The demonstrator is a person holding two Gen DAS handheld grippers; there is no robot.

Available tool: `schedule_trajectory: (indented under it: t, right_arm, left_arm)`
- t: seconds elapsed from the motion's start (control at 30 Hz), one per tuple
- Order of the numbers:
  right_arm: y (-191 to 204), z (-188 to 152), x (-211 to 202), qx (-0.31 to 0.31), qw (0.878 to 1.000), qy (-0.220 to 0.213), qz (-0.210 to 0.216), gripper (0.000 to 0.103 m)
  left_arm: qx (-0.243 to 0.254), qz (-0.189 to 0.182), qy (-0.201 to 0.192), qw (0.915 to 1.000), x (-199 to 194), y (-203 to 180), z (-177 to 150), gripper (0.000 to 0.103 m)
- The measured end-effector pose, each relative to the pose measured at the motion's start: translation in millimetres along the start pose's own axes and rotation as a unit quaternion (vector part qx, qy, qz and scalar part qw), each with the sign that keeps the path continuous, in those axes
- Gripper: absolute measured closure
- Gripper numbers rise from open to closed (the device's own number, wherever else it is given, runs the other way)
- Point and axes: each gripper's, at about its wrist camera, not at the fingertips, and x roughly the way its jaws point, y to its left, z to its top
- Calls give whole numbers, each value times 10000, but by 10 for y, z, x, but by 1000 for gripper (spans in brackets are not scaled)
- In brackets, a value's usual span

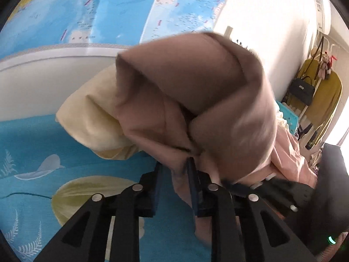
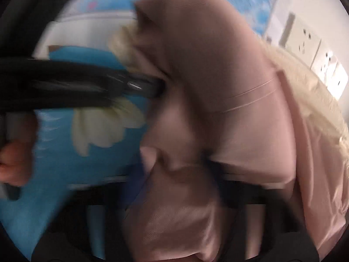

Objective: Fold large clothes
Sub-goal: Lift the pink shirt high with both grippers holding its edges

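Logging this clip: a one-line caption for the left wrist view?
Left tongs pinch a fold of the pink garment above the blue bedspread.

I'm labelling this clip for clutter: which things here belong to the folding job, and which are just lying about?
Job: pink garment; left hand-held gripper; right hand-held gripper.
Lying about: cream pillow; wall map; black handbag; wall sockets.

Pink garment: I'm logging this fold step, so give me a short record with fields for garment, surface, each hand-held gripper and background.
garment: pink garment, bunched, lifted
lining: cream fleece
surface: blue patterned bedspread
left hand-held gripper: pink fabric between its fingers
right hand-held gripper: blurred, shut on the pink fabric
background: wall map, black handbag
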Motion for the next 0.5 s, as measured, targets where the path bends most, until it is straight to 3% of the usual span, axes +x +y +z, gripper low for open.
schedule_trajectory:
  t: [0.1, 0.13, 0.2, 0.27, 0.4, 0.5]
  right_arm:
    - [-379, 58, -317, 766, 9946, -264, 648, 98]
    - [-462, 73, -484, 800, 9931, -434, 744, 98]
    - [-689, 126, -939, 869, 9884, -842, 919, 98]
    - [-912, 192, -1359, 977, 9823, -1229, 1024, 98]
    - [-1284, 321, -2038, 1121, 9702, -1852, 1089, 98]
    - [-1391, 417, -2293, 1131, 9683, -2023, 935, 98]
  left_arm:
    - [-105, -113, -61, 9999, -114, 92, -63, 56]
    - [-120, -170, -88, 9997, -173, 131, -90, 48]
    - [-152, -535, -114, 9984, -280, 175, -132, 45]
    - [-88, -645, -103, 9978, -340, 116, -195, 24]
    - [585, -123, -86, 9982, -209, -160, -261, 17]
    - [622, 107, 112, 9979, 56, -262, -199, 17]
